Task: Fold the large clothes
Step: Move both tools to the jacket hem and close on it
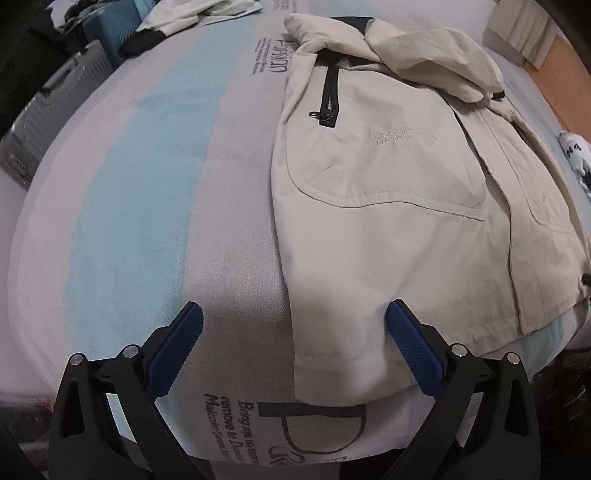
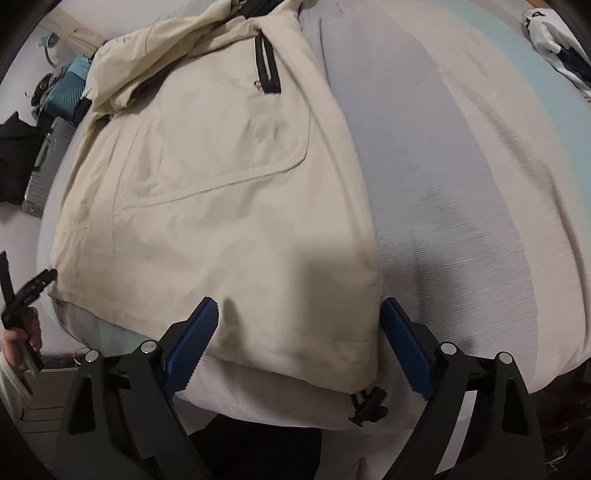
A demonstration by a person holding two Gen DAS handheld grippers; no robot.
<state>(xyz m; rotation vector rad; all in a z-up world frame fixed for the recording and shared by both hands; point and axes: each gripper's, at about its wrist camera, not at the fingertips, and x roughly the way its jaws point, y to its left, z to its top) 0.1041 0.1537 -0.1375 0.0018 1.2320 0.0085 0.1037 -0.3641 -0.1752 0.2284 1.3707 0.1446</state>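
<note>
A: A beige jacket (image 1: 388, 177) lies flat on a mattress (image 1: 147, 184) with pale blue and grey stripes and printed lettering, its hem at the near edge.

B: And the left gripper (image 1: 293, 321)?

A: It hangs over the jacket's near left corner, jaws wide. The blue-padded fingers (image 1: 177, 350) straddle the hem corner, one over bare mattress, the other over cloth. Neither pad presses on the fabric.

B: What shows on the jacket from that side?

A: A black chest zipper (image 1: 330, 96), faint embroidered lettering (image 1: 404, 137) beside it, and a curved pocket seam below. The hood and a sleeve are bunched at the far end.

B: The right wrist view?

A: The right gripper (image 2: 299, 319) sits over the opposite hem corner, jaws also wide, with the corner between them and no grip on it. A black drawstring toggle (image 2: 367, 404) dangles from the hem just below the mattress edge.

B: Is the other hand seen there?

A: Yes, at the far left edge: a hand (image 2: 22, 339) in a pale sleeve, holding the black frame of the left tool.

B: Anything around the bed?

A: A grey suitcase (image 1: 48, 110) and a teal suitcase (image 1: 110, 26) beside it, another pale garment (image 1: 177, 14) at the far end, and a black-and-white cloth (image 1: 578, 155) at the right edge.
</note>
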